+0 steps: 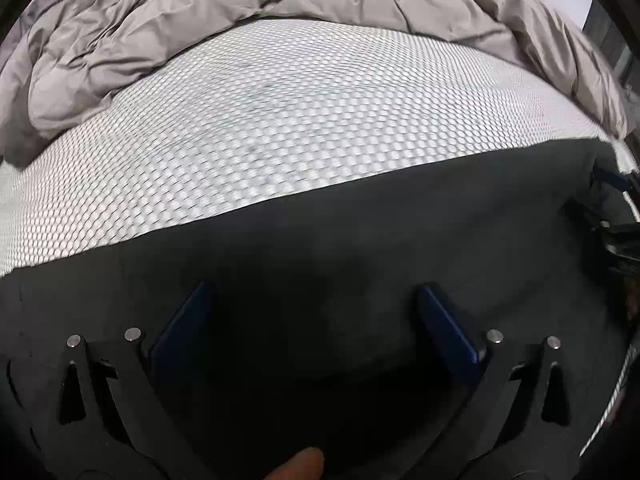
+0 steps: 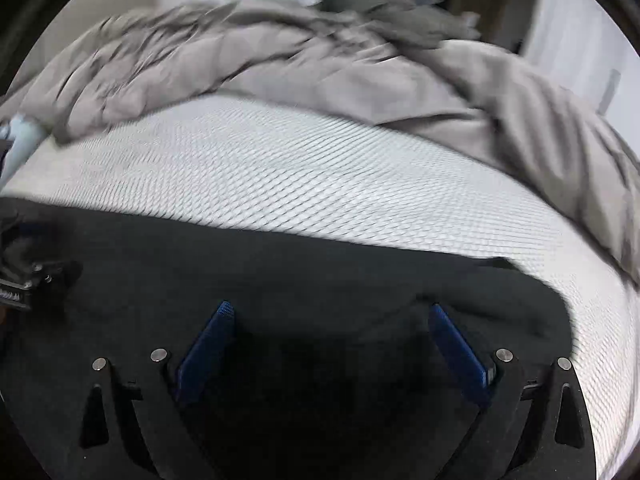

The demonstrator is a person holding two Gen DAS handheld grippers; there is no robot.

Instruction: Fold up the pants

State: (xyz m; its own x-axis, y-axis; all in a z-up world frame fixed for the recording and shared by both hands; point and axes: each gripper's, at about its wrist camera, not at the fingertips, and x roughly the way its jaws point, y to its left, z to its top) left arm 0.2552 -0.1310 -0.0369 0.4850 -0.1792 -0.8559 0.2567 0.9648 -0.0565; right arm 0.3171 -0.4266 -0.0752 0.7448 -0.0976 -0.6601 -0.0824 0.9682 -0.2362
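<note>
Dark grey pants (image 1: 360, 232) lie flat across the near part of a white honeycomb-patterned mattress (image 1: 280, 120). They also show in the right wrist view (image 2: 280, 272), with a straight far edge and a rumpled right end. My left gripper (image 1: 316, 292) is open just above the pants, blue pads spread wide, nothing between them. My right gripper (image 2: 330, 312) is open above the pants too, empty. The right gripper shows at the far right edge of the left wrist view (image 1: 608, 216); the left gripper shows at the left edge of the right wrist view (image 2: 24, 272).
A crumpled grey-beige duvet (image 1: 200, 28) is heaped along the far side of the mattress and down its right side (image 2: 560, 128). A dark garment (image 2: 380, 0) lies on top of the duvet at the back. A fingertip (image 1: 296, 464) shows at the bottom edge.
</note>
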